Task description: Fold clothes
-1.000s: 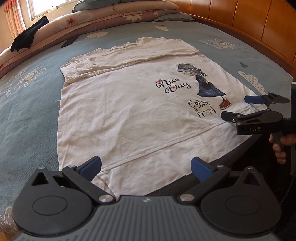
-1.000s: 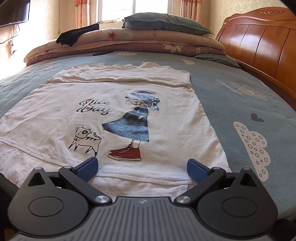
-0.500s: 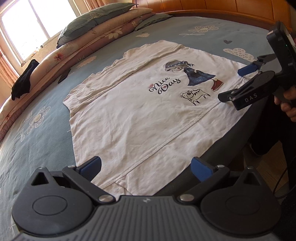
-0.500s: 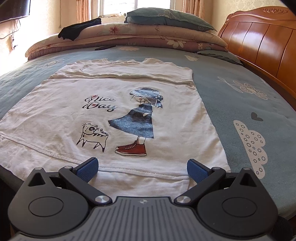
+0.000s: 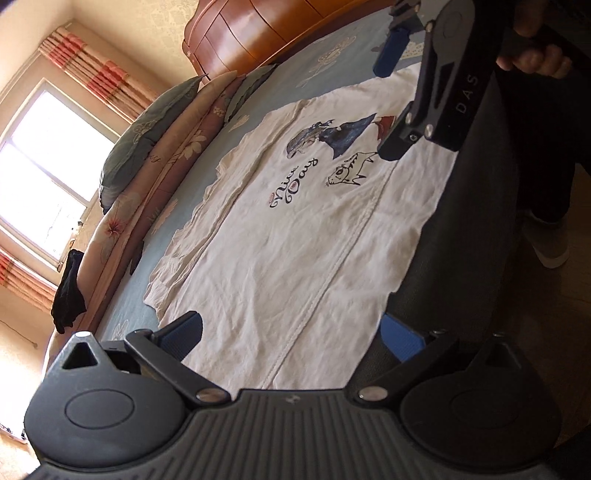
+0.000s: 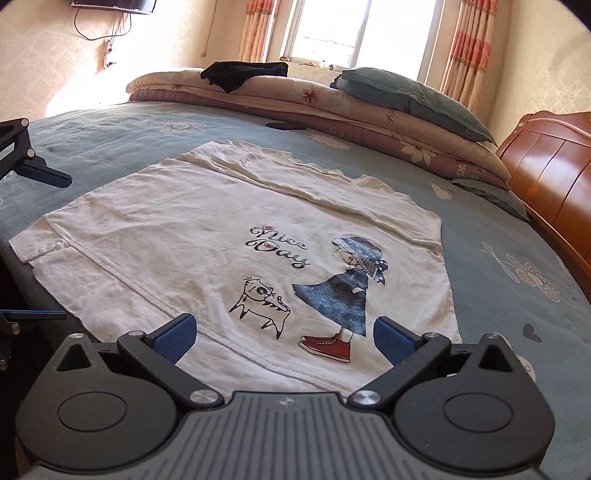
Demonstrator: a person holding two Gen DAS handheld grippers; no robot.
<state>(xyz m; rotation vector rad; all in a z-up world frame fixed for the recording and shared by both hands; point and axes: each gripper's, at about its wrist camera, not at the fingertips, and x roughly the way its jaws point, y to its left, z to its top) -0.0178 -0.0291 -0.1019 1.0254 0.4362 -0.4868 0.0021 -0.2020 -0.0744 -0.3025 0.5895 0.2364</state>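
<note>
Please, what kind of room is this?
Most likely a home bedroom: a bed with a wooden headboard, folded quilts under a pillow, and a curtained window.

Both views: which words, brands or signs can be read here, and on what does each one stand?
"Nice Day": printed on the white shirt, beside the girl drawing.
"DAS": on the side of the right tongs, in the left wrist view.
A small emblem on each tool's ribbed body is too small to read.

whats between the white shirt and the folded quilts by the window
Mostly bare blue flowered bedsheet, apart from one small dark flat object near the quilts. Right wrist view shows it beyond the white shirt.
</note>
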